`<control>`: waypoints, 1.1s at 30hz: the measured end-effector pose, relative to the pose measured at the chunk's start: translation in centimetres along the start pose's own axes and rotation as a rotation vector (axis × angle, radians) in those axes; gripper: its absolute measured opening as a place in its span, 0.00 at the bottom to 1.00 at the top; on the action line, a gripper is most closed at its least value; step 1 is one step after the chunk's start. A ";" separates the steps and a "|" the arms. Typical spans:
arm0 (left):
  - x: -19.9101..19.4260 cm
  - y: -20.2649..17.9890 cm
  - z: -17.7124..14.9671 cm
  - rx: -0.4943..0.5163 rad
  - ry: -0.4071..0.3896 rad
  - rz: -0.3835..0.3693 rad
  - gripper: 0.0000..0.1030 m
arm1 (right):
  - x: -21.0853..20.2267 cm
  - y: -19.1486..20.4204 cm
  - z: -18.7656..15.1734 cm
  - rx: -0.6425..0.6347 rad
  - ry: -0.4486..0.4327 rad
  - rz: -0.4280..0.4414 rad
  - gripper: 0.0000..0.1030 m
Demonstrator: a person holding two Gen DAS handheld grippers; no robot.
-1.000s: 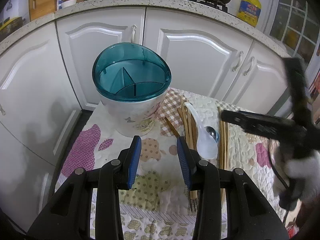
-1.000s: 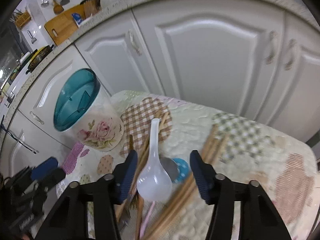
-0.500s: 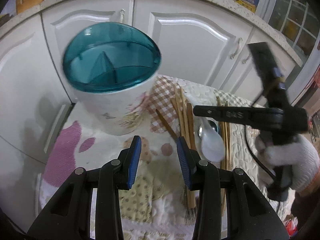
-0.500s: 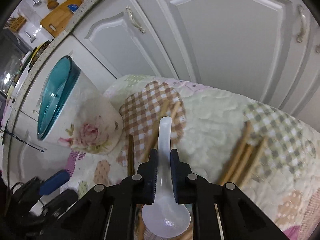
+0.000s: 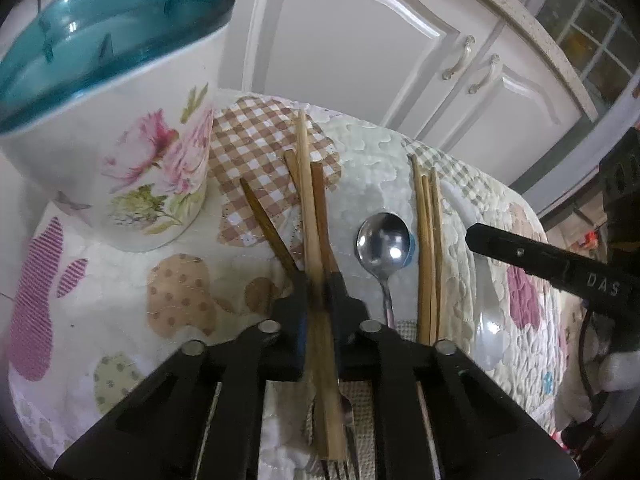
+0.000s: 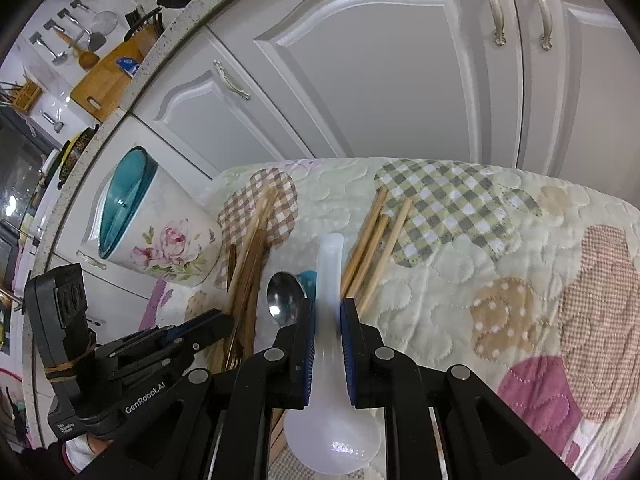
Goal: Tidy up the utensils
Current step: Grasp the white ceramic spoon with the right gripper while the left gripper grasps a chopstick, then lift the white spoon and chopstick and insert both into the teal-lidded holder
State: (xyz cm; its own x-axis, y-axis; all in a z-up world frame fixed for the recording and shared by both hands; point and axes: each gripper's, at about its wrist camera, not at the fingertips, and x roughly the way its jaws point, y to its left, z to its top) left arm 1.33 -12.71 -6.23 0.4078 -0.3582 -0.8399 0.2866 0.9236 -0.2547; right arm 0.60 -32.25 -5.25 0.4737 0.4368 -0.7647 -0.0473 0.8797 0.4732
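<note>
Holder (image 5: 120,120): white floral canister with a teal see-through rim, upright at the far left of the quilted cloth (image 5: 372,160); dividers visible inside, no utensil seen in it.
Quilted cloth: patchwork, covering a low surface in front of white cabinet doors (image 6: 380,72); all loose utensils lying on it.
Left gripper (image 5: 318,292): pressed together on wooden chopsticks (image 5: 310,200), just closed; sticks running forward from between the pads toward the checked patch.
Chopstick count, left cluster: about 4 brown sticks, 1 darker one angled off to the left; exact number inside the pinch hard to tell.
Chopstick bundle (image 5: 428,240): 3 pale sticks, lying loose right of the metal spoon.
Metal spoon (image 5: 383,240): 1, bowl up, between the 2 chopstick groups, untouched.
Right gripper (image 6: 326,320): pinching the handle of 1 white plastic soup spoon (image 6: 332,420); handle pointing forward, bowl near the camera.
Fork: tines just visible at the bottom edge under the left gripper, partly hidden.
Surroundings: counter (image 6: 132,76) above the cabinets carrying a wooden cutting board (image 6: 106,80); utensils hanging on the wall behind.
In the way: holder just left of the pinched chopsticks; metal spoon close beside the soup spoon handle.
</note>
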 end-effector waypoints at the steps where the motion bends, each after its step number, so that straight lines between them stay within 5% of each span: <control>1: -0.3 0.0 -0.3 0.003 0.006 -0.005 0.04 | -0.1 0.1 -0.1 -0.001 -0.001 0.003 0.12; 15: -4.8 3.0 -7.2 -0.014 0.102 -0.012 0.04 | -0.4 2.7 -3.2 -0.054 0.051 0.026 0.12; 21: -4.6 2.5 -5.0 0.016 0.048 0.033 0.20 | 0.1 2.5 -4.3 -0.067 0.099 -0.066 0.12; 33: 0.1 2.7 -0.6 0.038 0.054 0.117 0.27 | 2.3 1.0 -3.9 -0.055 0.148 -0.099 0.13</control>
State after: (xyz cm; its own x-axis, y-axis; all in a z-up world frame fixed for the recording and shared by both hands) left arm 1.58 -10.17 -7.28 0.3935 -0.2399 -0.8875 0.2733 0.9522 -0.1362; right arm -1.77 -29.66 -8.19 0.3438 0.3670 -0.8644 -0.0567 0.9269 0.3710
